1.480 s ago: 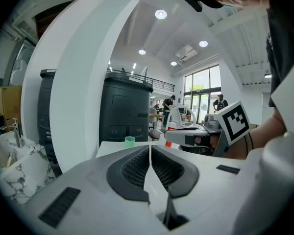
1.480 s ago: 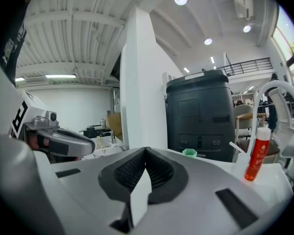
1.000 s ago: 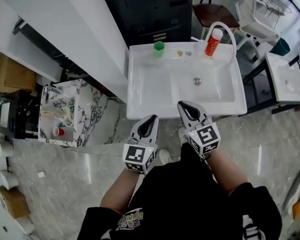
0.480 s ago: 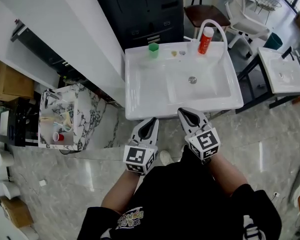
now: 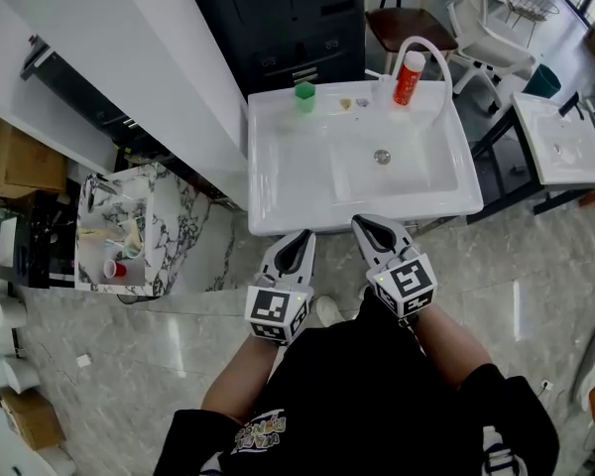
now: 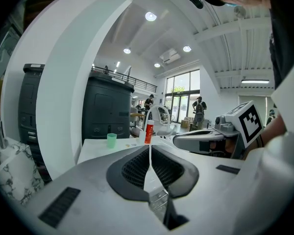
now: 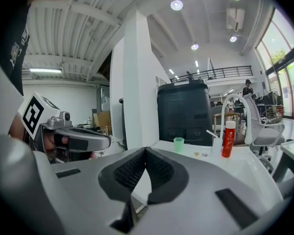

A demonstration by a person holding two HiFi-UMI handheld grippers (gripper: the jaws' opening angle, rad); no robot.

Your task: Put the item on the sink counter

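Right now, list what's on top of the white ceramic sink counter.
On the sink counter, along the back: a green plastic cup, two tiny bits too small to identify, a red white-capped bottle, a curved white faucet. The spot behind the bottle is covered.

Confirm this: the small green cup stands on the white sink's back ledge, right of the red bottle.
Wrong side: the small green cup stands on the white sink's back ledge left of the red bottle, per the head view.
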